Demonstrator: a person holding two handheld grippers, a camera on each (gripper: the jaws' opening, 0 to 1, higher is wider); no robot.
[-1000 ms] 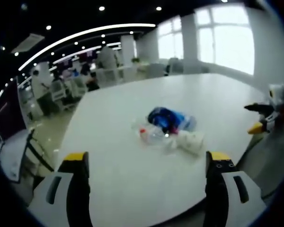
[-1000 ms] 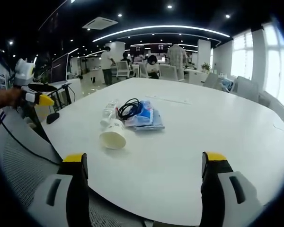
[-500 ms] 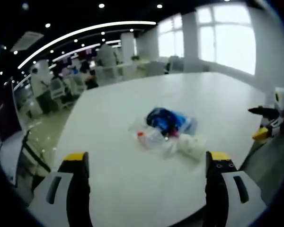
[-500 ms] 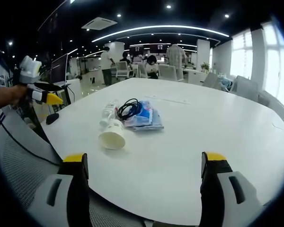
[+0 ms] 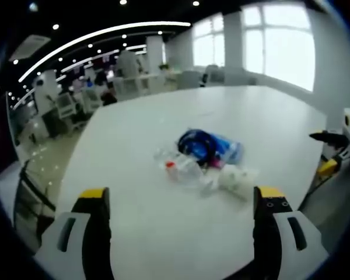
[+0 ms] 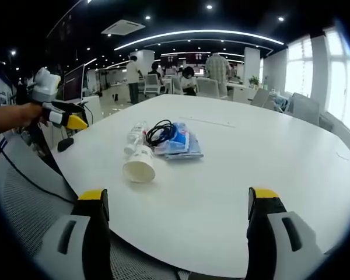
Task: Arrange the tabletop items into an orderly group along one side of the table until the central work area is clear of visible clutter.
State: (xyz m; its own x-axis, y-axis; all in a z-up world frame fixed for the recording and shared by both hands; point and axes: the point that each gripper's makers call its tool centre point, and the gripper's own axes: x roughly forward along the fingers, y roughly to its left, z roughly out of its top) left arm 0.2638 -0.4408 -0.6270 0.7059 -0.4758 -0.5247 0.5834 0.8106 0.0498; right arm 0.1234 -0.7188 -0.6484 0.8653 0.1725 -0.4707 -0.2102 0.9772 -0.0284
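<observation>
A large white table (image 6: 268,151) in an open-plan office carries one small cluster of items near its middle. In the right gripper view the cluster sits at about 11 o'clock from centre: a paper cup (image 6: 139,166) lying on its side, a clear plastic bottle (image 6: 134,138) just beside it, and a coiled black cable (image 6: 161,132) resting on a blue-and-white packet (image 6: 181,146).

The right gripper (image 6: 178,233) hangs off the near table edge, jaws spread wide with nothing between them. The left gripper (image 5: 178,233) is likewise wide apart and empty in its own view; in the right gripper view it appears at 9 o'clock, held by a hand.

Risks, as a judgement: the tipped cup and the bottle could roll away if nudged, and the loose cable could drag the packet when lifted.

In the left gripper view the cluster is blurred; the bottle's red cap (image 5: 171,165) shows, but the cup reads as a pale smear. What the packet holds cannot be made out. People stand in the far background.
</observation>
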